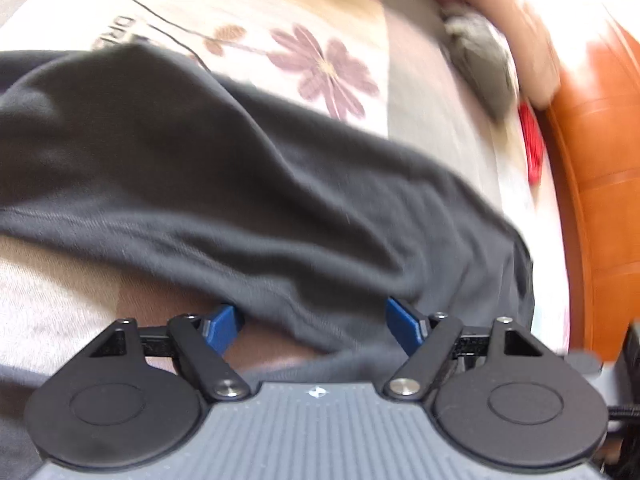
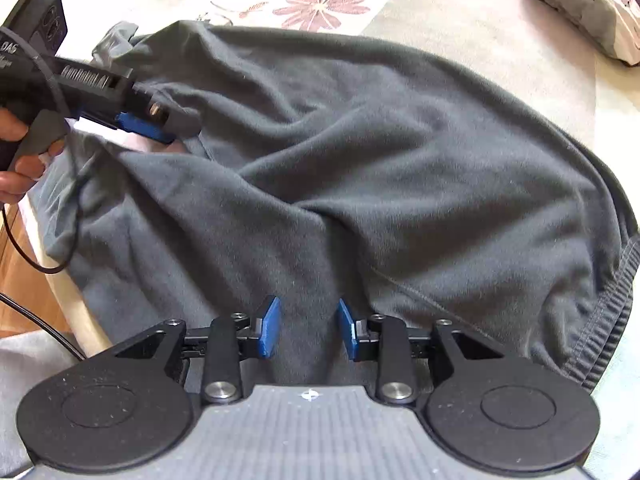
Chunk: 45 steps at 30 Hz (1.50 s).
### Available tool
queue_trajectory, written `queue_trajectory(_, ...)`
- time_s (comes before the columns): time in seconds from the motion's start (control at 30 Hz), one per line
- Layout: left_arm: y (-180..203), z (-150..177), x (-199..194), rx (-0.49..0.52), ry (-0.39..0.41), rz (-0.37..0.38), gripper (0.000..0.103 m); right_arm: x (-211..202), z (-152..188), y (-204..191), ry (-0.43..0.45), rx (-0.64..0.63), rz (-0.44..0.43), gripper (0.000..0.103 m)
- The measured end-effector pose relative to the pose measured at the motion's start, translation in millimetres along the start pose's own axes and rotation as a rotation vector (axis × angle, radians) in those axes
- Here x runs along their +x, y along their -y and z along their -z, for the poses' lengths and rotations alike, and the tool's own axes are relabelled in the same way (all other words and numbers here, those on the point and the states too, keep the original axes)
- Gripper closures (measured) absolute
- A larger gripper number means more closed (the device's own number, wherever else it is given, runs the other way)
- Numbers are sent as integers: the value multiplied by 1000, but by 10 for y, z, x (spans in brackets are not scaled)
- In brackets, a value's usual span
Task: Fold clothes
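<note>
I have a dark grey garment (image 2: 360, 168) spread in loose folds over a bed with a pale flowered cover (image 2: 480, 12), and everything else I place by that garment. My right claw (image 2: 308, 328) points down at its near edge, blue pads parted to a narrow gap with only flat cloth under them; nothing is pinched there. A ribbed hem (image 2: 612, 304) runs along the garment's right edge, beside that claw. My left claw (image 2: 160, 128) is at the garment's far left corner, gripped by my hand (image 2: 16, 160). In its own view, which is blurred, the left claw (image 1: 316, 328) stands fairly wide and a fold of the grey cloth hangs down between the fingers (image 1: 222, 332), but I cannot tell whether the pads press on it. Beyond the garment's far right side lies a small grey bundle of cloth (image 2: 584, 4). A pink flower print (image 2: 320, 6) shows past its far edge.
</note>
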<state>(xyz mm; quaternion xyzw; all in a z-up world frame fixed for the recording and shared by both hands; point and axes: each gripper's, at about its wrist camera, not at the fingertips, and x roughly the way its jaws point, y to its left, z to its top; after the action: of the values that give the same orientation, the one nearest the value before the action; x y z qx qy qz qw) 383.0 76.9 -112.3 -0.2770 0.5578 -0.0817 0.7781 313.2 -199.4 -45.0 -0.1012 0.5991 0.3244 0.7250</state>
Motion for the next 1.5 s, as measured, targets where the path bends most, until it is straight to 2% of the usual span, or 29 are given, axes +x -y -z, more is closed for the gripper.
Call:
queue_trajectory(0.03, -8, -64, 4, -5, 24, -15, 74, 1, -17, -8, 9, 2, 2, 66)
queue_trajectory(0.07, -10, -130, 6, -3, 39, -26, 97, -4, -27, -22, 16, 3, 3, 65)
queue_trajectory(0.17, 6, -338, -11, 19, 89, -50, 101, -30, -63, -74, 39, 5, 14, 65)
queue_trajectory(0.3, 132, -671, -124, 89, 177, -16, 101, -138, -135, -125, 108, 12, 6, 65)
queue_trajectory(0.4, 159, -812, -96, 112, 186, -15, 101, -171, -262, -113, 161, 20, 10, 63)
queue_trajectory(0.5, 192, -870, -41, 137, 178, -17, 101, -75, -420, -58, 176, 34, 18, 60)
queue_trajectory(0.6, 219, -968, -23, 171, 176, -11, 101, 126, -558, -31, 170, -2, 71, 60)
queue_trajectory(0.7, 313, -1038, 16, 242, 157, -13, 96, 294, -671, 66, 174, -34, 240, 60)
queue_trajectory(0.73, 337, -1032, 26, 273, 143, -27, 97, 291, -702, 135, 183, -12, 237, 60)
queue_trajectory(0.83, 333, -887, 4, 361, 68, -58, 89, 180, -738, 300, 190, 83, 176, 60)
queue_trajectory(0.97, 228, -522, -159, 459, -58, -105, 80, 59, -604, 208, 168, 64, 136, 59)
queue_trajectory(1.07, 163, -199, -336, 538, -117, -160, 80, 2, -501, 77, 150, 34, 66, 59)
queue_trajectory(1.3, 73, 457, -750, 531, -156, -202, 79, 78, -338, -463, 73, -125, -47, 59)
queue_trajectory(1.37, 48, 614, -785, 546, -166, -208, 78, 176, -361, -580, 56, -163, -23, 59)
queue_trajectory(1.43, -40, 751, -734, 550, -189, -228, 73, 302, -409, -602, 75, -175, 50, 60)
queue_trajectory(1.47, -90, 821, -700, 551, -202, -239, 68, 354, -458, -570, 78, -158, 80, 62)
queue_trajectory(1.5, -166, 883, -650, 537, -229, -263, 68, 369, -518, -512, 98, -127, 77, 62)
